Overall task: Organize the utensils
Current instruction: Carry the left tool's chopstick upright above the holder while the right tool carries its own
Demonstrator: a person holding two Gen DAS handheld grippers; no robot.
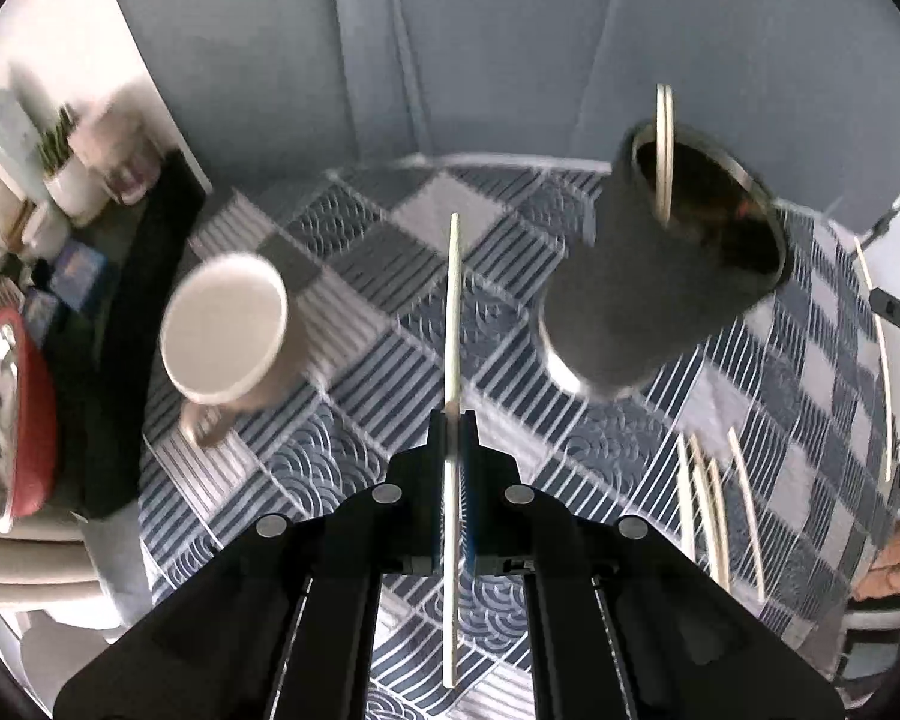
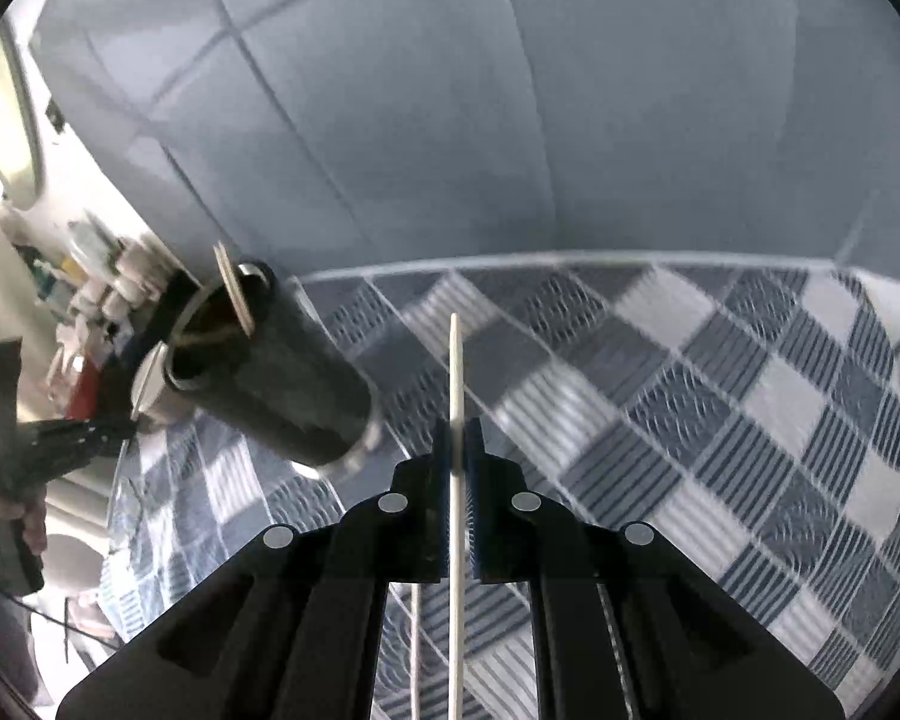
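Note:
My left gripper (image 1: 453, 420) is shut on a thin pale wooden stick (image 1: 452, 312) that points forward above the table. A tall dark cylinder holder (image 1: 660, 276) stands to its right with a flat wooden utensil (image 1: 664, 150) upright inside. Several more pale sticks (image 1: 714, 510) lie on the cloth at the right. My right gripper (image 2: 457, 429) is shut on another pale wooden stick (image 2: 456, 372). The dark holder (image 2: 270, 372) with the utensil (image 2: 234, 285) is to its left. The left gripper (image 2: 60, 438) and the hand holding it show at the far left.
A blue and white checked cloth (image 1: 390, 312) covers the table. A white and brown mug (image 1: 228, 330) stands left of my left gripper. A dark shelf (image 1: 120, 312) with a red bowl (image 1: 12, 414), jars and a small plant is at far left. A grey sofa (image 1: 480, 48) is behind.

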